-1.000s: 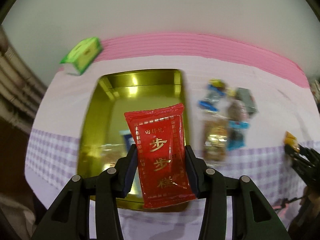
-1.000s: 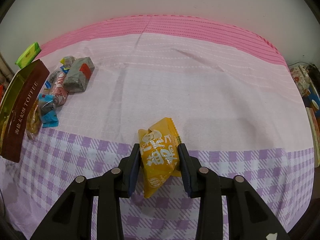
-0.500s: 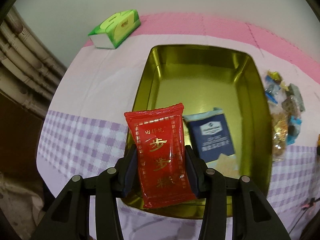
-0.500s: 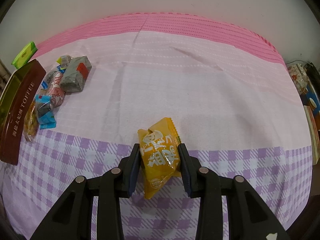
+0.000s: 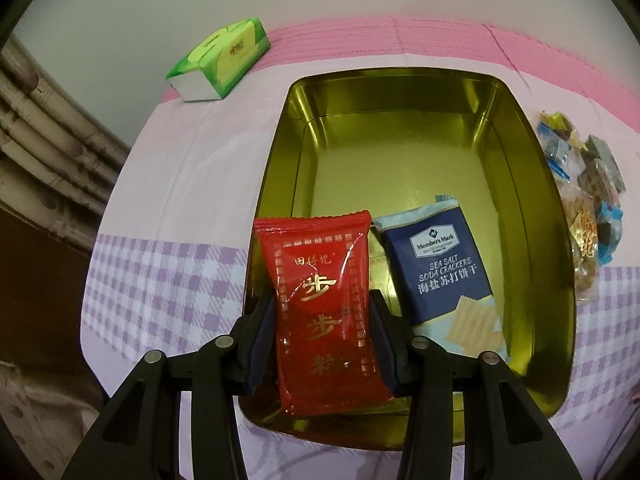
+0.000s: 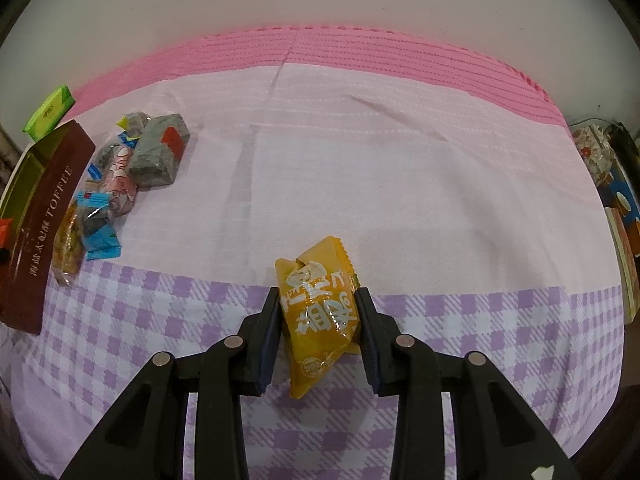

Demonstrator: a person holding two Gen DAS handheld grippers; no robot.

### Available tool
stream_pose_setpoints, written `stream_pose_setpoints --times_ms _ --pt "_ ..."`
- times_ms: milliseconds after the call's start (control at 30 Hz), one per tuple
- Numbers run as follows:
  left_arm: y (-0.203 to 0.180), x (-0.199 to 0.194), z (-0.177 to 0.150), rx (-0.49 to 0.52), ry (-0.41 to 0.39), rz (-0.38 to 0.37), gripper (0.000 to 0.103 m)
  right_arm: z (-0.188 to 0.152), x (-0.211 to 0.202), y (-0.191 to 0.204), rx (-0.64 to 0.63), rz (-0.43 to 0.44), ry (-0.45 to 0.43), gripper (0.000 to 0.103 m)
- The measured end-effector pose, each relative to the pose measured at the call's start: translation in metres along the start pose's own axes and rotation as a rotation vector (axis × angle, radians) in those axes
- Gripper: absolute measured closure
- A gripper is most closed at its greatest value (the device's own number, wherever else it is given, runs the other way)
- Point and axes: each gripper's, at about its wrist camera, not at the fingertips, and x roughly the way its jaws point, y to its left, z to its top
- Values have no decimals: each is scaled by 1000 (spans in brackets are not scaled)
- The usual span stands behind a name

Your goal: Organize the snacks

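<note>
My left gripper (image 5: 322, 308) is shut on a red snack packet (image 5: 320, 304) with gold characters, held over the near left corner of the open gold tin (image 5: 400, 76). A dark blue soda cracker pack (image 5: 444, 268) lies inside the tin beside it. My right gripper (image 6: 318, 312) is shut on a yellow snack packet (image 6: 318, 304), held above the purple checked part of the tablecloth (image 6: 400, 184). A pile of loose wrapped snacks (image 6: 120, 184) lies beside the tin's brown outer wall (image 6: 44, 216); the same pile (image 5: 588, 208) shows right of the tin in the left wrist view.
A green tissue pack (image 5: 220, 60) lies beyond the tin's far left corner, also seen as the green tissue pack (image 6: 50, 112) at the right wrist view's left edge. Boxes and patterned items (image 6: 612, 184) sit off the table's right edge. A white wall backs the table.
The left gripper has carried the red packet leftward and down over the tin, which now fills the view with the cracker pack visible. The right gripper and yellow packet have stayed put.
</note>
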Motion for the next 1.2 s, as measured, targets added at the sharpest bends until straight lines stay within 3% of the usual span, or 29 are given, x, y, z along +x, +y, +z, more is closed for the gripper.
stream_pose_setpoints --times_ms 400,633,867,1033,1200 --pt "7 2 -4 -48 9 -37 53 3 -16 16 -12 47 -20 71" --pt "14 -12 -7 -78 -53 -86 50 11 -26 47 -60 89 -36 71" --pt "33 -36 -12 -170 -147 -154 47 29 -38 101 -143 176 -66 71" --pt "46 -43 -20 -208 -183 -101 44 41 -43 156 -234 242 -86 71" --pt "67 -36 -31 -270 -161 -62 43 51 -47 210 -320 288 -109 71"
